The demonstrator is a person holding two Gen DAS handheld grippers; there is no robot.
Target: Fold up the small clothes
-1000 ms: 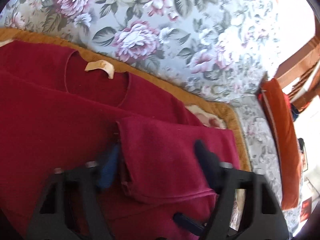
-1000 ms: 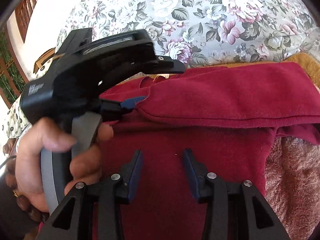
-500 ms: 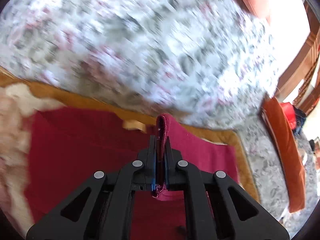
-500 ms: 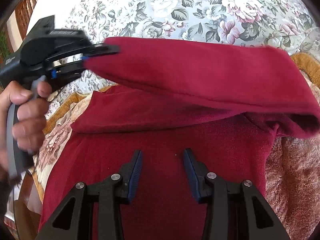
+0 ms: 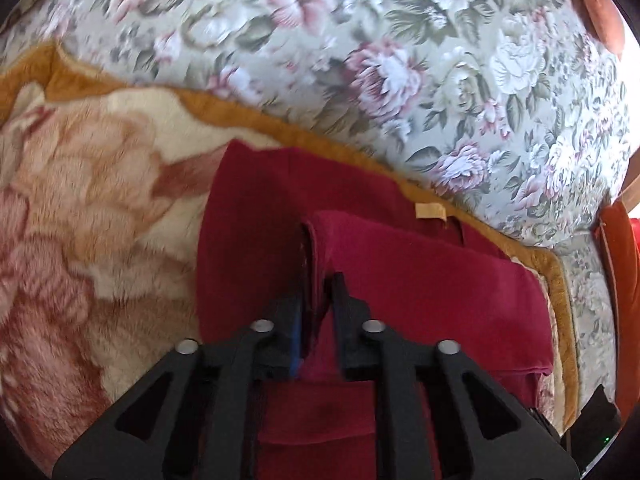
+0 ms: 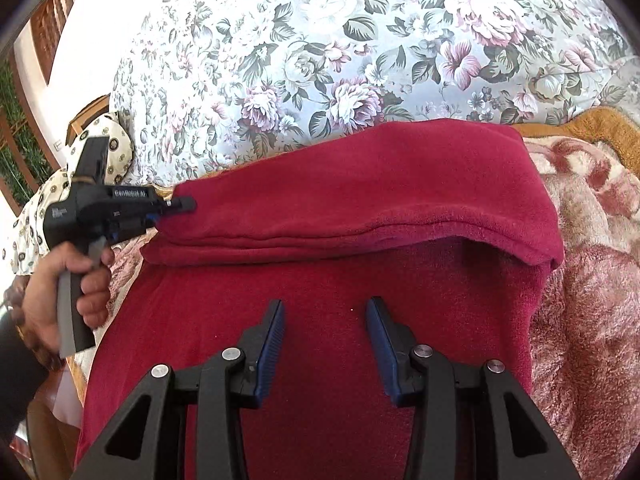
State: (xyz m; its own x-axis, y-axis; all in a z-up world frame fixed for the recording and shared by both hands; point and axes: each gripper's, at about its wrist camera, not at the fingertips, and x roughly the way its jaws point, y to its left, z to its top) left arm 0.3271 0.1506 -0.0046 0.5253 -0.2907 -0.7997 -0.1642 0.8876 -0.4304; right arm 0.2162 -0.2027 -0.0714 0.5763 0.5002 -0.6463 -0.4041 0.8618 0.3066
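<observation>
A dark red sweater lies flat on a plush blanket, its neck label showing. One sleeve is folded across the upper body of the sweater. My left gripper is at the sleeve's cuff end; its jaws are opening, and the cuff fold stands loosely between them. In the right wrist view the left gripper is at the left tip of the sleeve, held by a hand. My right gripper hovers open over the sweater's body with nothing between its fingers.
The plush floral blanket with an orange border lies under the sweater. A floral sofa back rises behind. An orange cushion is at the right, and wooden furniture at the far left.
The left gripper shut on the sleeve cuff, carried it across the sweater to the far side, laid the sleeve flat, and its jaws have parted again. The right gripper has not moved.
</observation>
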